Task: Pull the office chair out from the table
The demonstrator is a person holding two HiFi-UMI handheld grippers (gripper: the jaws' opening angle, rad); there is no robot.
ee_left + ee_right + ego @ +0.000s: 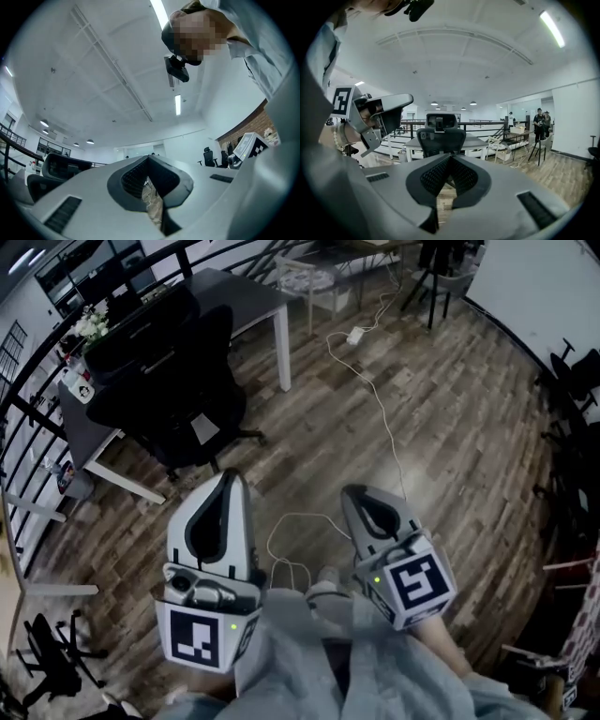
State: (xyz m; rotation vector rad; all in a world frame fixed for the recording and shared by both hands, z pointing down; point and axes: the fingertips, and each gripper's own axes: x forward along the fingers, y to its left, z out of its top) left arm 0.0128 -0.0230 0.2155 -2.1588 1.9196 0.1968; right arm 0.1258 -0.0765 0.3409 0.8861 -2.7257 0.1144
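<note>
Right gripper view: jaws pressed together, nothing between them. Right gripper [449, 157] points at the black office chair [440, 135], centre frame, standing against the grey table [483, 141]. Left gripper [149, 157] likewise closed and empty, tilted toward the ceiling. Head view: chair upper left, both grippers well apart from it. Approach step, by my reading. Next: close the gap, open jaws, grip the backrest.

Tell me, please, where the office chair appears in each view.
Head view: the office chair is at the upper left, against the grey table.
Left gripper view: a dark shape at the lower left edge, probably the office chair.
Right gripper view: the office chair is at the centre.
Shared landmark: the grey table behind it.
</note>
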